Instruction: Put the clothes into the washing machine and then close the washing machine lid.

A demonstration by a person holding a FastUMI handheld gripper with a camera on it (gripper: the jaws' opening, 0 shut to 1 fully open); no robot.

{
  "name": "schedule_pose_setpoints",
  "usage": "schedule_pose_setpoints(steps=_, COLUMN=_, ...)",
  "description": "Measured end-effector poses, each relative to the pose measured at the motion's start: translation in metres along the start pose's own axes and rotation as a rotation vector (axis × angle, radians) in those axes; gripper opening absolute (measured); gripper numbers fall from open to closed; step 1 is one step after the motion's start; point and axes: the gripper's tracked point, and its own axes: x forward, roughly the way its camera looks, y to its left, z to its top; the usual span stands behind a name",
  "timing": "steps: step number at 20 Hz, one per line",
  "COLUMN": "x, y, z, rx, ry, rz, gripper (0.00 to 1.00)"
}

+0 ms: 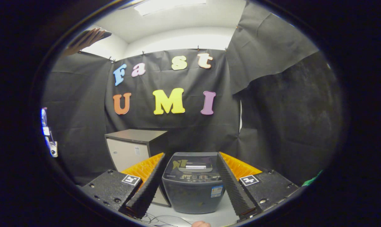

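Note:
A small dark grey top-loading washing machine (193, 183) stands on the pale floor just ahead of my fingers, framed between them. Its dark glass lid (192, 164) lies flat and closed, reflecting a light. My gripper (190, 157) is open, its two ribbed black fingers (149, 186) spread wide on either side of the machine, touching nothing. A green scrap of cloth (311, 181) peeks out low on the right, beyond the right finger.
A grey-topped cabinet with a pale front (132, 148) stands just left of the machine, against the black cloth wall. Thin cables (160, 218) lie on the floor in front. A fingertip of a person (200, 224) shows at the very bottom.

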Motion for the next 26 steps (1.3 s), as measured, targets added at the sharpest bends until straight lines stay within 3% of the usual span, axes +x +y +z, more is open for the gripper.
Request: schedule_pose_setpoints(steps=26, x=0.0065, y=0.0029, z=0.0019, rx=-0.018, ry=0.005, rz=0.003, gripper=0.99)
